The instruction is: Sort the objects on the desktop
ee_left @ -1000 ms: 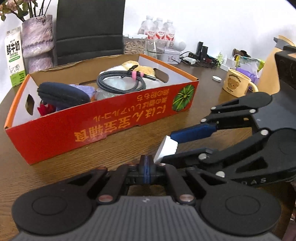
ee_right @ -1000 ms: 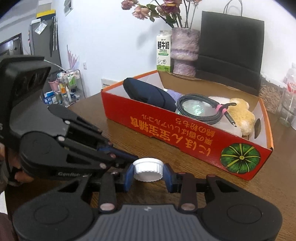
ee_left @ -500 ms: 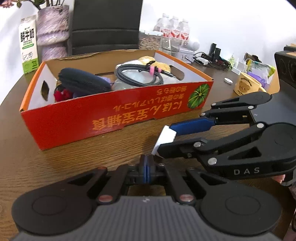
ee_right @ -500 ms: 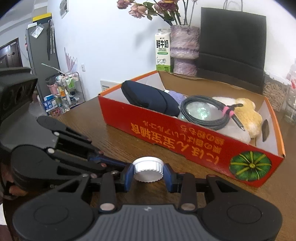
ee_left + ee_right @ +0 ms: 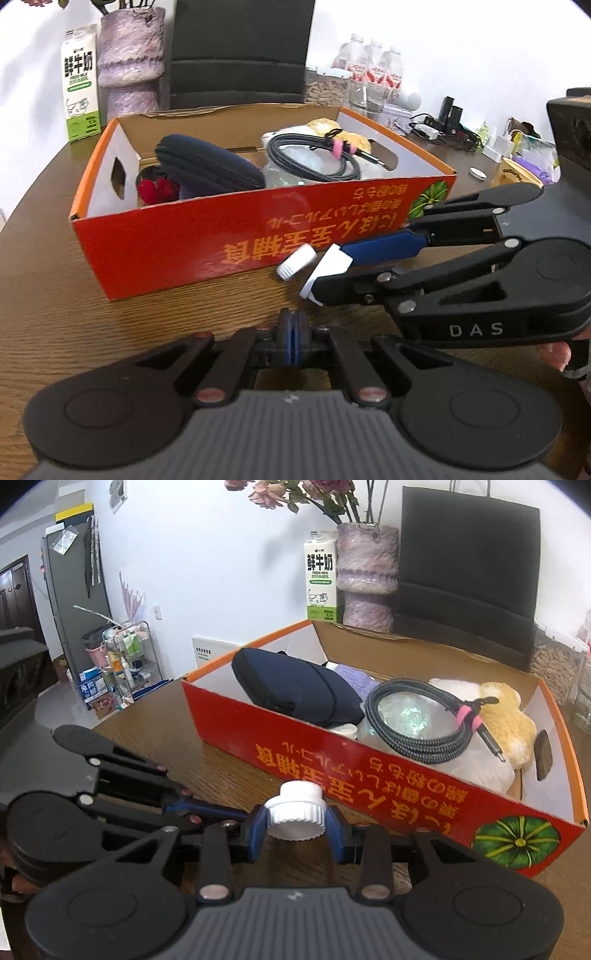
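Two handheld black grippers with blue finger pads hover low over a dark wood-grain table (image 5: 55, 302), just in front of a red cardboard box (image 5: 207, 247) printed with orange characters and a green pumpkin. The right gripper (image 5: 295, 821) pinches a small white ribbed bottle (image 5: 295, 810) by its cap between its pads; in the left wrist view the same bottle (image 5: 314, 267) juts out toward the box's front wall, near it but apart. The left gripper (image 5: 291, 341) has its jaws pressed together with nothing between them. Inside the box lie a dark navy zippered pouch (image 5: 295, 692), a coiled black braided cable (image 5: 421, 720) bound with a pink strap, a cream and yellow plush toy (image 5: 498, 720) and a red crumpled item (image 5: 157, 188).
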